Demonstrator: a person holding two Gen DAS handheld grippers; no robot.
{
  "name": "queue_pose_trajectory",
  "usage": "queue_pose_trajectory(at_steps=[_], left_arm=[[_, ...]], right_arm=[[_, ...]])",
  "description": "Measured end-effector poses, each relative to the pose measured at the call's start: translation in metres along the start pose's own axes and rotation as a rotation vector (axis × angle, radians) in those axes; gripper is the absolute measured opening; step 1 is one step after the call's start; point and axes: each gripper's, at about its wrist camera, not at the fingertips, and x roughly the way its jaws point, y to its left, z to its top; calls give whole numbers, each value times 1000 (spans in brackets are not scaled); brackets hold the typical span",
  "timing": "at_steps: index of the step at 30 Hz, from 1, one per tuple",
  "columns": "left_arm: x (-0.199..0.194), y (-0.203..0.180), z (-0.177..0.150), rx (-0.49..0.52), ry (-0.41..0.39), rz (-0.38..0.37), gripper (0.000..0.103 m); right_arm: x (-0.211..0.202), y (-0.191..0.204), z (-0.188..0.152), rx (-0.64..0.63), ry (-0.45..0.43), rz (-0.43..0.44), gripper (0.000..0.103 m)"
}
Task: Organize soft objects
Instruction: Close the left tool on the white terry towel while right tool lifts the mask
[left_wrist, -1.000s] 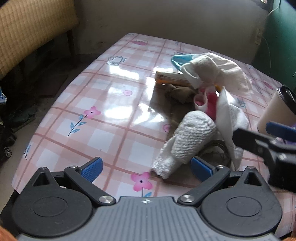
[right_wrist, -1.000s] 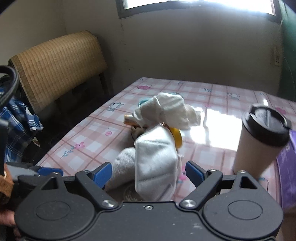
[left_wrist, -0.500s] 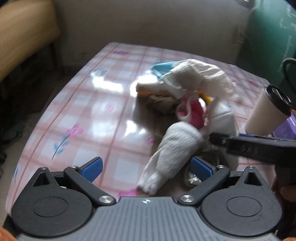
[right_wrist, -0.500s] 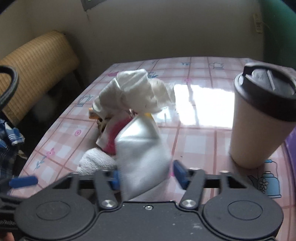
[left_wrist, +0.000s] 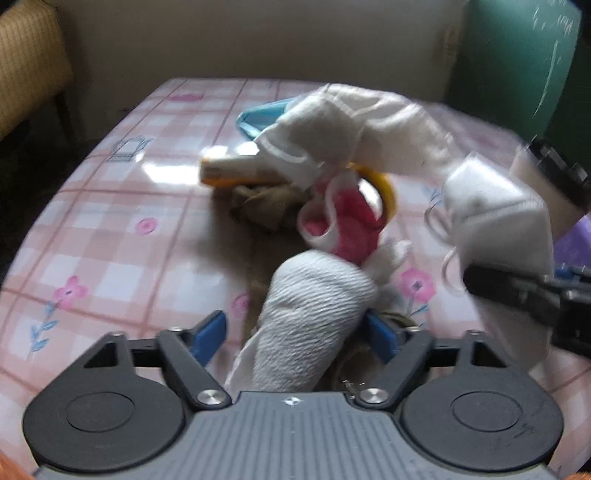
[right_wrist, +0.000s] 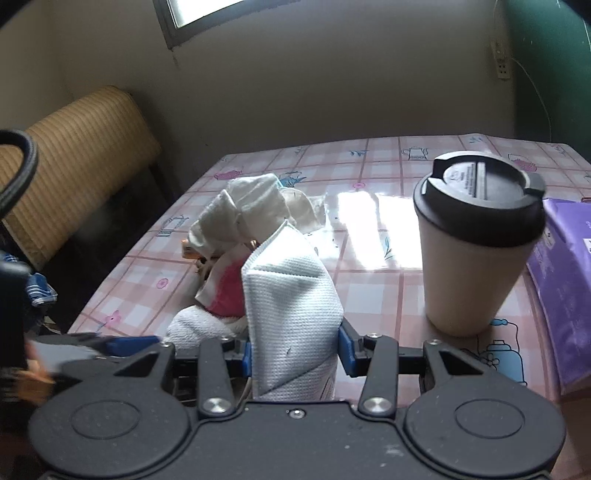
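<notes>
Pink-checked oilcloth is seen covering the table (left_wrist: 110, 229), on which a heap of soft things is piled near the middle. A lidded paper cup (right_wrist: 476, 251) is stood upright to the right of the heap, with a purple packet (right_wrist: 561, 288) just beside it. A crumpled white cloth (left_wrist: 354, 125) is draped over the top of the heap, above a pink sock (left_wrist: 343, 225). A white face mask (right_wrist: 291, 314) is clamped upright between the narrowed pads of the right gripper (right_wrist: 293, 350), whose jaws have just been closing. A white ribbed sock (left_wrist: 314, 317) is straddled by the left gripper (left_wrist: 295, 332), whose jaws have just been closing too; its right pad is seen against the sock, its left pad apart from it.
</notes>
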Motion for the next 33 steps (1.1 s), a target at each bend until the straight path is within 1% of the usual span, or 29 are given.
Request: queue_pose_trajectory(at_steps=[1,2,4,6,7,14,18,20,24,28,33], left_arm=[[-2,3,0,-21,8,-26,52],[-4,3,1,-34,7,-37,51],[-18,1,2,-37,-26,-39,46],[-32,1,1,-48,-50,-60,46],[-38,2,0,-57,-60,-55,45],[-87,13,0,-122,-149,16,43],[-94,6,10,-131,-201,66,43],[-98,3,14,-144,-208,78,43],[-98,0,17,-163,-198,115,43],[-96,-2,22,-171,-202,155,43],[-100,-1,25,-179,-213,169,43]], right_arm=[[-1,-1,-1,1,4,2,52],[-2,-1,-1,2,4,5,52],[-8,-1,-2,1,2,8,52],[-13,-1,-1,6,-5,19,52],[-16,-1,-1,5,-10,22,52],[-34,8,3,4,-32,71,52],[-42,20,6,-23,-46,84,52],[-44,22,9,-31,-52,79,52],[-50,21,13,-30,-57,59,52],[-53,22,18,-37,-58,12,52],[-57,29,21,-43,-63,-33,52]])
